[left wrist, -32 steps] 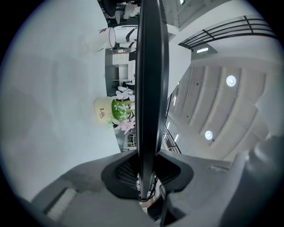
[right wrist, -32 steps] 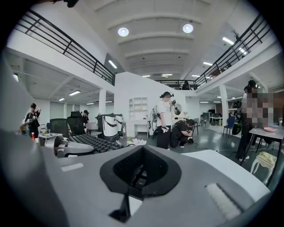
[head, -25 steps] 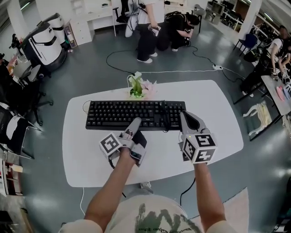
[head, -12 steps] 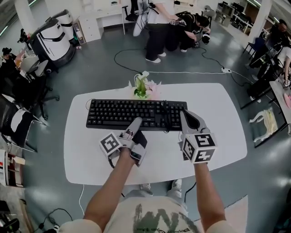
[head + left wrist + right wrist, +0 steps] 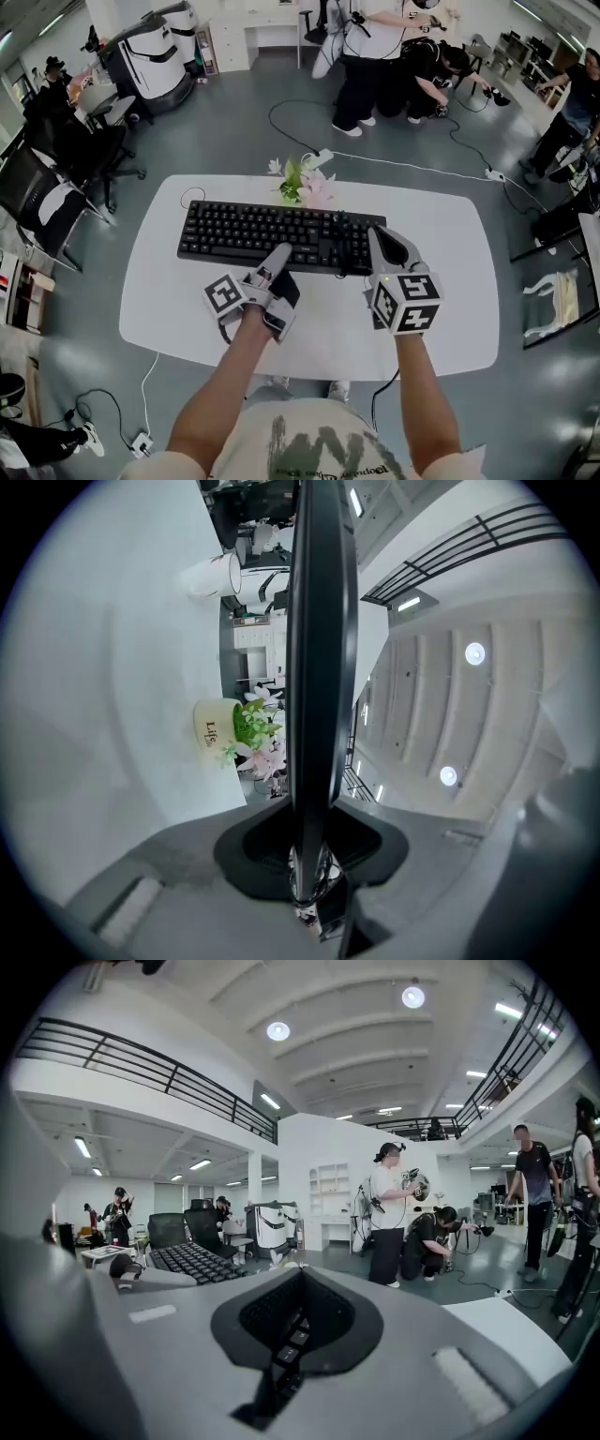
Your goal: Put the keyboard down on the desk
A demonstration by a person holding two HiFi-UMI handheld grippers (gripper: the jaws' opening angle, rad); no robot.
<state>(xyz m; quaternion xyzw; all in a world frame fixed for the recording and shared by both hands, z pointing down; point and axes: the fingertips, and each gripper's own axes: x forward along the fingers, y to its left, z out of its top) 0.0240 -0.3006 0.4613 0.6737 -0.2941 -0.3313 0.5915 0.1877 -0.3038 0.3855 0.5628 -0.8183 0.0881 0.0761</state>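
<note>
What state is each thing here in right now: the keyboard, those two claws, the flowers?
keyboard: flat over the desk, clamped at its near edge; resting or raised, unclear.
left gripper: shut on the keyboard.
right gripper: shut on the keyboard.
flower pot: upright.

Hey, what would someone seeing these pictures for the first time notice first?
The black keyboard stretched across the white oval desk, with the left gripper and right gripper both clamped on its near edge. Behind it sits a small pot of pink flowers, and people stand on the grey floor beyond.
</note>
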